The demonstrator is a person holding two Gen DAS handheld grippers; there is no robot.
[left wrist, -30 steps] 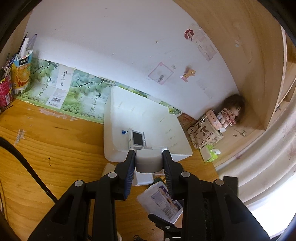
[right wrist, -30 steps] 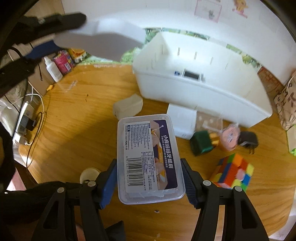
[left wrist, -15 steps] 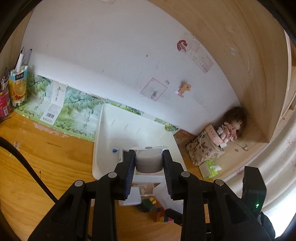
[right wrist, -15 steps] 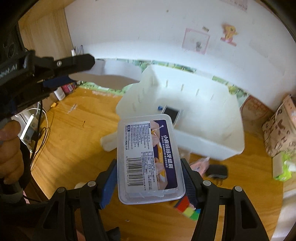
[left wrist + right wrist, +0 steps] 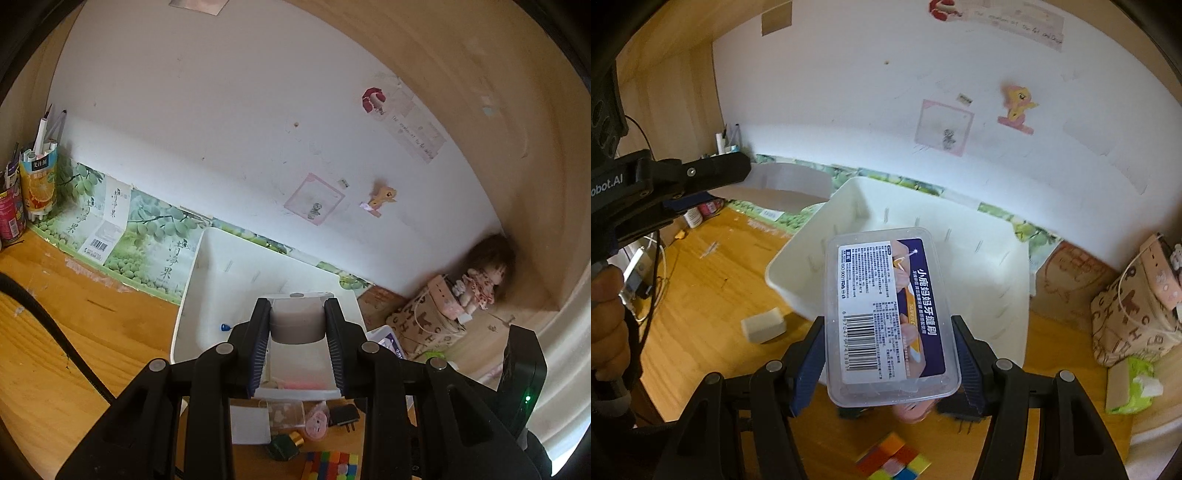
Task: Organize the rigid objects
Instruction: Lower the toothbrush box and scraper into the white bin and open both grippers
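My right tool [image 5: 890, 354] pinches the clear plastic box [image 5: 892, 314] by its long sides near the rear end, held above the near edge of the white bin [image 5: 1008, 280]. It looks light, stiff and slick — likely to slip, so I'd stay on those flat walls. Its long axis runs away from me, toward the wall. My left tool [image 5: 297, 325] clamps a grey-white piece [image 5: 297, 317] — over the bin too.
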